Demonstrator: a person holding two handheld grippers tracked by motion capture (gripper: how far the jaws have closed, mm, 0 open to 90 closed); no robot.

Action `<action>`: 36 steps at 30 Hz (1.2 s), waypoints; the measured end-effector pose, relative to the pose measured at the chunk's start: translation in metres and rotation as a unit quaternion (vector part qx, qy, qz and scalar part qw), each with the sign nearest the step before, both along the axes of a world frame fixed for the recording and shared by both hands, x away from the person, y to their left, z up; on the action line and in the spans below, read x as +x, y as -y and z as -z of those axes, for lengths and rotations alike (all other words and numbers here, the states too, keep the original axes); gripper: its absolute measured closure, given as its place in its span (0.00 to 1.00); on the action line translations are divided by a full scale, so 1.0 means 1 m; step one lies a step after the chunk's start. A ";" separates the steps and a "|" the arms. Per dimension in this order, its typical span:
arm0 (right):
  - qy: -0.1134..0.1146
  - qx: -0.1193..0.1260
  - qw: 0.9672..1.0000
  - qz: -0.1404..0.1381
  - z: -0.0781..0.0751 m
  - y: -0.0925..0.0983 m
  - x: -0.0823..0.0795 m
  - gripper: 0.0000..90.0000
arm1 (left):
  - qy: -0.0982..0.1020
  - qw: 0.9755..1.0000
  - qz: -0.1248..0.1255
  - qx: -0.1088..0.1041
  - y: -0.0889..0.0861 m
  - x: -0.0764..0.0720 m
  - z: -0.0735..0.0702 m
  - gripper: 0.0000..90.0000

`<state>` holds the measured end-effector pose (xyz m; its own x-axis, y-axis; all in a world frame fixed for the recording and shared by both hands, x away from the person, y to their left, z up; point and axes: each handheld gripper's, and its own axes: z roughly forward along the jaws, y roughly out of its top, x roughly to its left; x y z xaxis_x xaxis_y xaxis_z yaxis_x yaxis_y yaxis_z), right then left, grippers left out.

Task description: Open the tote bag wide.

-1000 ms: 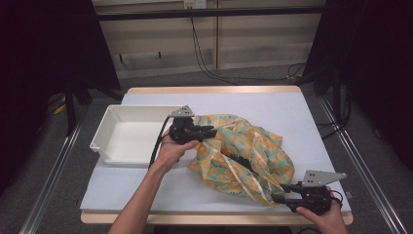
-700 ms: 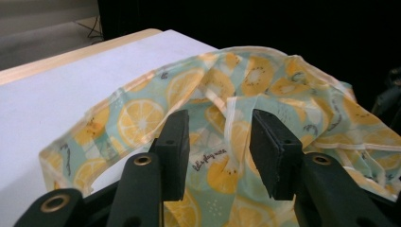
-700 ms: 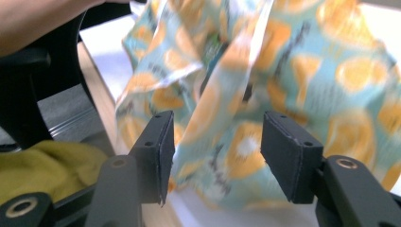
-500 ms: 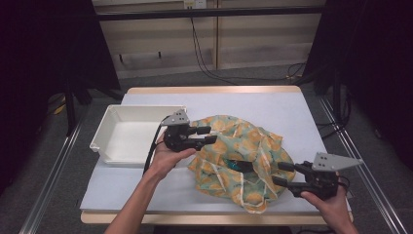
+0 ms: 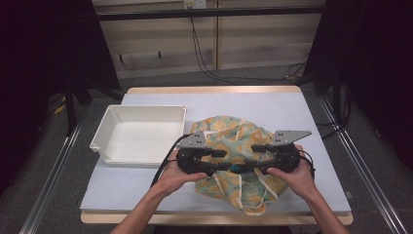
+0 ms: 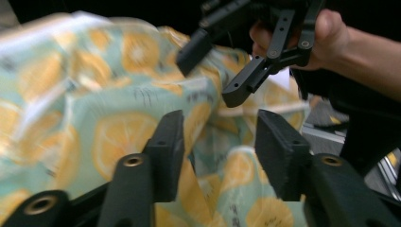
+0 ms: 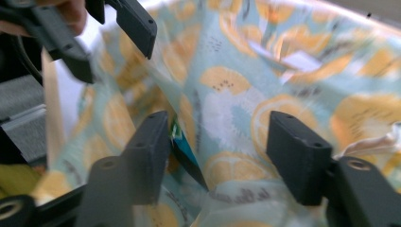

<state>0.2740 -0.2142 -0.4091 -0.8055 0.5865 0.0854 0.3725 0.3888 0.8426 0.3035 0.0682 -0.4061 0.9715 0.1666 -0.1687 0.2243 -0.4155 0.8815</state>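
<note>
My left gripper [image 5: 225, 155] and right gripper [image 5: 254, 147] face each other, jaws just opened and released, above the lemon-print cloth [image 5: 234, 141] bunched at the table's [image 5: 253, 102] near middle.

Pale grey-blue rectangular surface [image 5: 272, 105] with a light wooden edge, filling the middle of the high view. At centre left, lying directly on it, a white rectangular plastic tray [image 5: 104, 132], shallow and open-topped. Just beside the tray's right wall, at centre and lower centre, a crumpled mint-green cloth printed with orange citrus slices [image 5: 233, 134], white strings trailing toward the near edge.
</note>
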 end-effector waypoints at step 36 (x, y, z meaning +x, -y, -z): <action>0.019 -0.007 0.999 0.042 0.008 0.015 0.024 1.00 | 0.018 0.987 0.071 0.140 0.052 -0.031 0.057 0.64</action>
